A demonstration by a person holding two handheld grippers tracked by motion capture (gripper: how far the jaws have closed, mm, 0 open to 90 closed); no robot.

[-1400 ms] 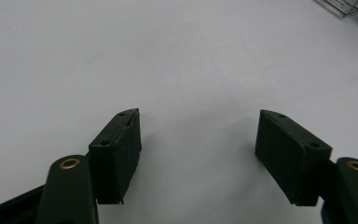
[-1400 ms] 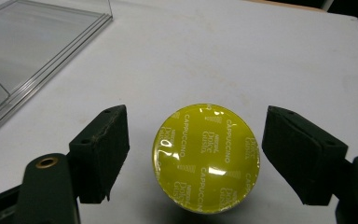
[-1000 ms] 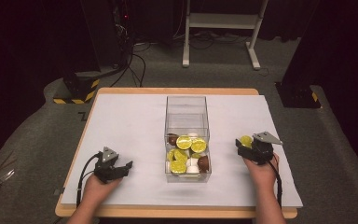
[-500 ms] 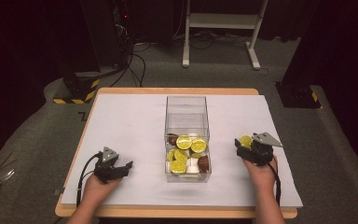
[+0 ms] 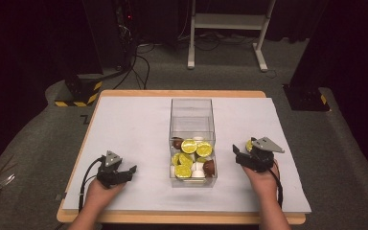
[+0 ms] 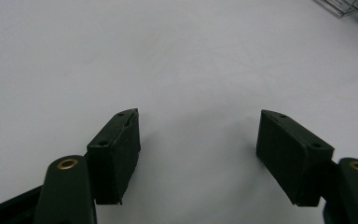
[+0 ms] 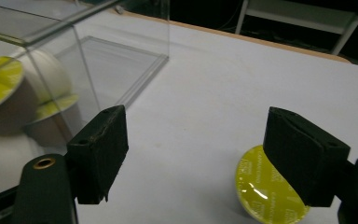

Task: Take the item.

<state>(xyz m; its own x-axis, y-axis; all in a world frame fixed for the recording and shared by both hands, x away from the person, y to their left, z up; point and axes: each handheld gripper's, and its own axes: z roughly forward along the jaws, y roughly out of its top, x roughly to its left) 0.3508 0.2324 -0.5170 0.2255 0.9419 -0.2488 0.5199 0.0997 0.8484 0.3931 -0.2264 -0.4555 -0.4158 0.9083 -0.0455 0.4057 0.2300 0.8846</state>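
The clear box (image 5: 192, 143) is serving as the landmark throughout. Nearest the person, the left claw (image 5: 128, 171) is resting low over the white tabletop (image 5: 134, 124), well to the left of the box; in the left gripper view its jaws are standing apart with nothing but bare surface between them (image 6: 198, 154). On the opposite side, the right claw (image 5: 239, 152) is sitting just to the right of the box, and its jaws too are standing wide apart, gripping nothing. A single yellow-lidded capsule (image 7: 268, 186) is lying on the tabletop just right of the box, lid up, partly tucked behind the right-hand pad (image 7: 303, 156) in the right gripper view; whether the pad is touching it cannot be told. Inside the box, at its near end, a heap of like capsules (image 5: 190, 155) is lying, yellow lids among brown and white bodies, while the far end of the box is holding nothing.

Judged from this layout, the step in hand is the pickup of the loose capsule for transfer into the box. The next move is calling for the right claw to centre its open jaws around the capsule, close on its rim or body, then lift clear of the box's near-right wall before releasing over the heap.
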